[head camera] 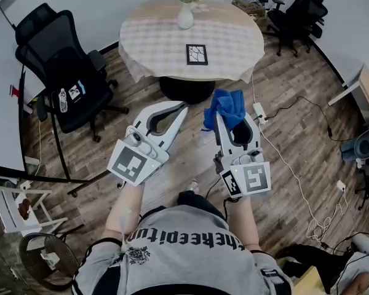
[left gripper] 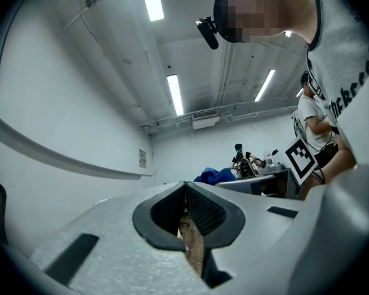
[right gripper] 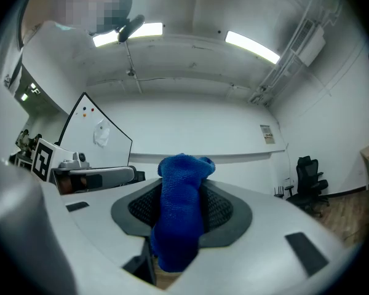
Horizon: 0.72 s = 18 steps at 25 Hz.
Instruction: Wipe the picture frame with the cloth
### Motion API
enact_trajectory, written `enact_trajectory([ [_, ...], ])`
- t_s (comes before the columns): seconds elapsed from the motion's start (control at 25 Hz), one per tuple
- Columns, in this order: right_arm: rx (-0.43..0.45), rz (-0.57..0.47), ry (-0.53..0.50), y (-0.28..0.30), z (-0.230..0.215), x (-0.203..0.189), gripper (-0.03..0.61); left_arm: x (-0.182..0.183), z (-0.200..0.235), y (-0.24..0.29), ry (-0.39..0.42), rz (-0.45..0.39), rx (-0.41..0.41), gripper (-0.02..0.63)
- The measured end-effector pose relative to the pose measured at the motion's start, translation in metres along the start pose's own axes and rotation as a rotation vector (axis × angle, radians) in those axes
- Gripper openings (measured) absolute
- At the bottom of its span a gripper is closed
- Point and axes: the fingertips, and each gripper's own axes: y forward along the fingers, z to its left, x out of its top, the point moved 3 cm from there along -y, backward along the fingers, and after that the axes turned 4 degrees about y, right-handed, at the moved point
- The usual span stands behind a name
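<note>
A small black picture frame [head camera: 197, 54] lies flat on the round cloth-covered table [head camera: 154, 42], ahead of both grippers. My right gripper [head camera: 221, 118] is shut on a blue cloth [head camera: 226, 107], which bunches out past its tips above the wooden floor, short of the table. In the right gripper view the blue cloth [right gripper: 181, 209] hangs pinched between the two black pads. My left gripper [head camera: 183, 107] is held beside it, jaws shut with nothing between them. Its tips [left gripper: 186, 184] meet in the left gripper view. Both grippers point up toward the ceiling.
A white vase of flowers [head camera: 185, 10] stands on the table behind the frame. A black office chair [head camera: 67, 72] is at the left, more chairs [head camera: 298, 14] at the back right. A power strip [head camera: 259, 110] and cables lie on the floor to the right.
</note>
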Motion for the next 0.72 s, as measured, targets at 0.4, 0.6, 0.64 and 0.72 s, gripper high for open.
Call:
enact_trajectory([
  [0.4,0.084,0.014,0.017,0.032,-0.053,-0.005,0.153,-0.011,0.012,0.056,0.015,0.011,0.061,0.016],
  [0.6,0.105,0.024,0.033,0.041,-0.071,-0.009,0.153,-0.019,0.014,0.070,0.035,0.044,0.078,0.016],
  [0.64,0.108,0.027,0.039,0.043,-0.073,-0.011,0.153,-0.020,0.014,0.072,0.027,0.043,0.081,0.016],
  [0.72,0.112,0.033,0.047,0.047,-0.076,-0.014,0.153,-0.022,0.016,0.076,0.019,0.042,0.084,0.015],
])
